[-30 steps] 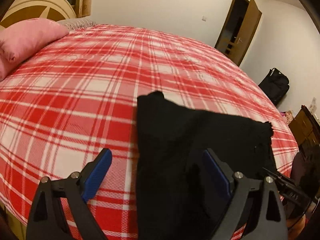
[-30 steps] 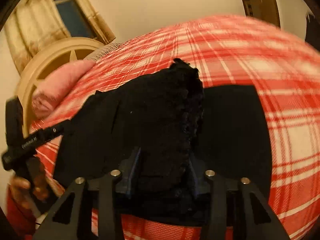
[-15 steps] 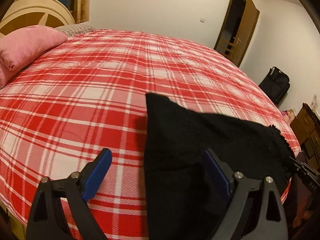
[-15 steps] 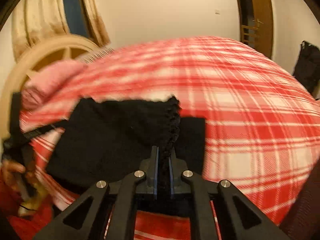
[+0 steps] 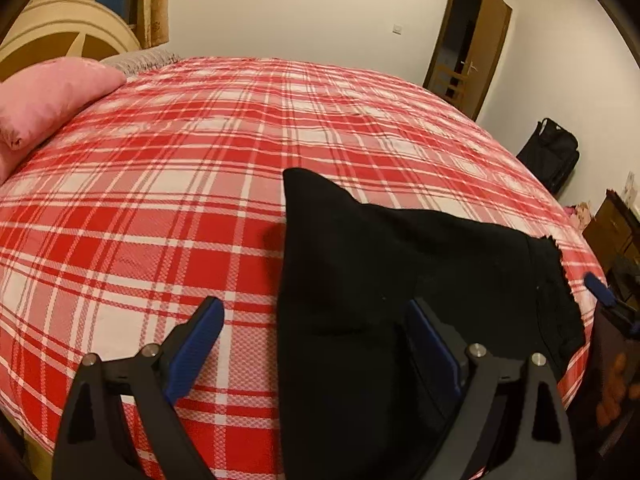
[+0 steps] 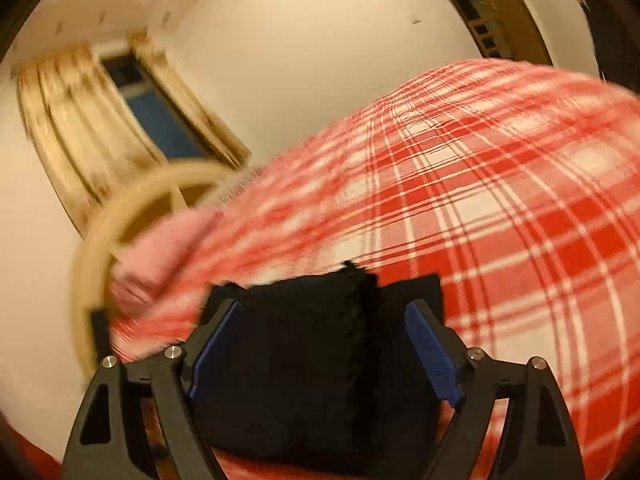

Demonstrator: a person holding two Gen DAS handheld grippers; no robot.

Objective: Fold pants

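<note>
From my left wrist view, the pants (image 5: 360, 280) lie on the bed (image 5: 200, 160), at its near edge. A pillow (image 5: 44, 100) sits on the bed's far left corner, against the headboard (image 5: 60, 36). Beyond the bed's far right corner stands a door (image 5: 486, 48); a bag (image 5: 554, 152) sits off its right side.

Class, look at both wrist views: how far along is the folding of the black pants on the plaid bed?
Done: the black pants lie doubled over on the plaid bedspread. In hand: nothing; the right gripper has just opened off the frayed hem, and the left gripper stands open. Left: probably one tidying fold.
</note>
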